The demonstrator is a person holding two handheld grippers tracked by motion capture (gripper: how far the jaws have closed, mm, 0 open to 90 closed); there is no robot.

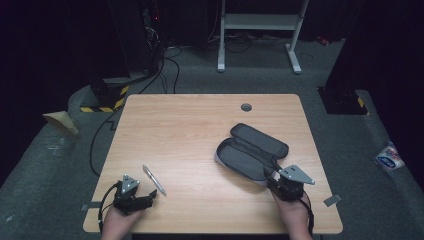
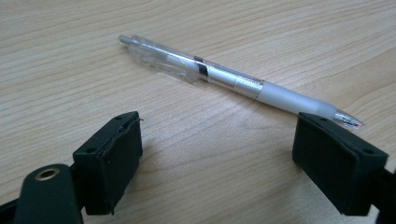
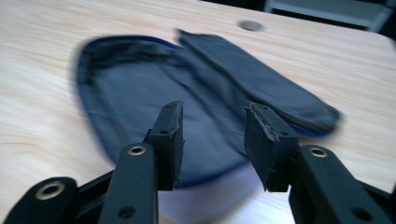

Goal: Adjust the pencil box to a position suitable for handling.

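The pen (image 2: 233, 81), a light, stiff, slick plastic barrel lying flat on the desk (image 1: 200, 130) just beyond the spread, empty left gripper (image 2: 224, 154), looks best pinched at its frosted grip, while the right gripper (image 3: 212, 140), parted and apparently empty, hovers over the soft open case (image 3: 154, 102).

The right gripper (image 3: 212, 140) has its jaws partly apart over the near edge of the open case (image 3: 154, 100). The flap (image 3: 261, 86) lies beyond the right-hand jaw on the table (image 3: 42, 46).
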